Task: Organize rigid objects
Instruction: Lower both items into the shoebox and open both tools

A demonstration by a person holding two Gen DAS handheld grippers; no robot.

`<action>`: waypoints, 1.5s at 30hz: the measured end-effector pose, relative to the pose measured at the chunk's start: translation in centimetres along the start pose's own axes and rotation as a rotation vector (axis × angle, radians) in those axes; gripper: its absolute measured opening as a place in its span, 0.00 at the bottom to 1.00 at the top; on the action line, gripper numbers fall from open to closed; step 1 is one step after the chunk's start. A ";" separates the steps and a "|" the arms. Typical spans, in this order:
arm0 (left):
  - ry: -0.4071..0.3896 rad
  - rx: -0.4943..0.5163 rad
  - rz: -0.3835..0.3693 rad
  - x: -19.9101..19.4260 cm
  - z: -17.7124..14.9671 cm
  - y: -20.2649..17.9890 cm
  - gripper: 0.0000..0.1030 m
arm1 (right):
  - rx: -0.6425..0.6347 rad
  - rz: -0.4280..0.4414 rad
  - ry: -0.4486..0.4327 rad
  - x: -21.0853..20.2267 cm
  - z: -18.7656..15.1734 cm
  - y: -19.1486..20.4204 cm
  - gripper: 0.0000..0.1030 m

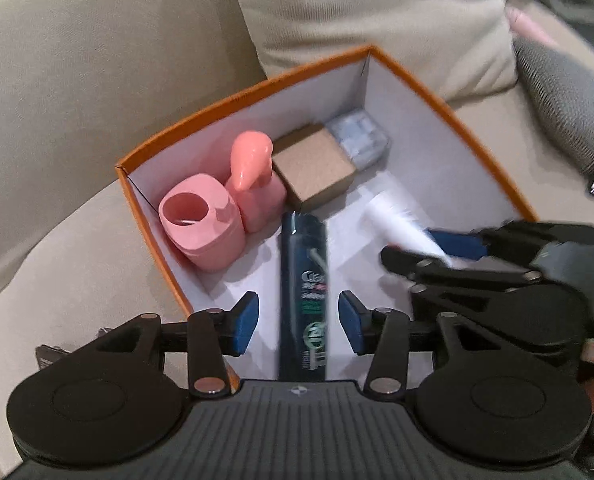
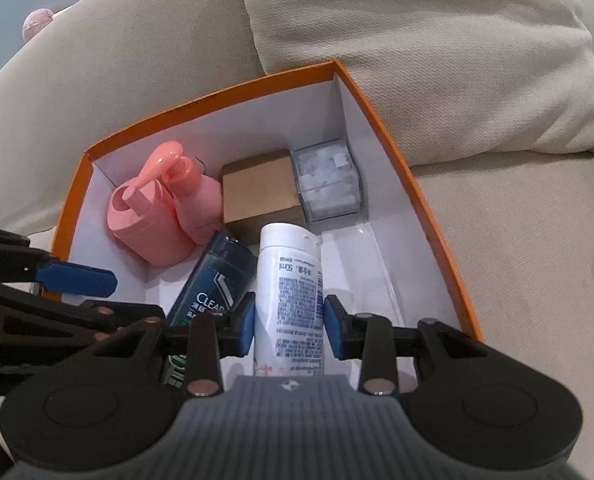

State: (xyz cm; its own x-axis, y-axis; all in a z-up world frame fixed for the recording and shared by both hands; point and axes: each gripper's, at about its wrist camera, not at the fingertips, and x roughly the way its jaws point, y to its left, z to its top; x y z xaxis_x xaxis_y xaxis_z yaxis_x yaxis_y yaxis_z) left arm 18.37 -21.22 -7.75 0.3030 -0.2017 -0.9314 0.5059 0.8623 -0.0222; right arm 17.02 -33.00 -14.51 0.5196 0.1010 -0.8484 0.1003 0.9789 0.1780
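An orange box (image 1: 233, 96) with white inner walls sits on a beige sofa. A dark blue shampoo bottle (image 1: 303, 256) lies on its floor between the blue pads of my left gripper (image 1: 300, 322). The pads stand apart from the bottle on both sides, so that gripper is open. My right gripper (image 2: 289, 326) is shut on a white bottle (image 2: 289, 264), held tilted over the box floor just right of the dark bottle (image 2: 213, 276). In the left wrist view the right gripper (image 1: 429, 244) comes in from the right, with the white bottle (image 1: 393, 224) blurred.
Along the box's far side stand a pink cup (image 1: 201, 228), a pink pump bottle (image 1: 253, 176), a brown cardboard box (image 1: 315, 168) and a clear plastic box (image 1: 359, 138). A beige cushion (image 1: 377, 12) and a grey cushion (image 1: 557, 92) lie behind the box.
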 end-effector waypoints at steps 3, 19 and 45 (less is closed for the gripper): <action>-0.052 -0.056 -0.052 -1.7 -0.4 0.9 0.53 | -0.012 0.018 0.022 0.3 0.2 0.6 0.24; -0.096 -0.289 -0.114 -4.1 -3.7 5.7 0.39 | -0.085 0.009 0.048 2.8 1.2 4.3 0.23; -0.085 -0.350 -0.170 -3.0 -4.7 6.3 0.29 | -0.094 -0.007 0.115 3.8 0.0 6.1 0.32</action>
State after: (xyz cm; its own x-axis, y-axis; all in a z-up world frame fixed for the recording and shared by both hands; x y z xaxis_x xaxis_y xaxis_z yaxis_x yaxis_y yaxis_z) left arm 16.87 -12.97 -6.85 0.3116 -0.3806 -0.8706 0.2531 0.9164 -0.3100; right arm 19.57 -26.63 -16.69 0.4179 0.1086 -0.9020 0.0204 0.9915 0.1289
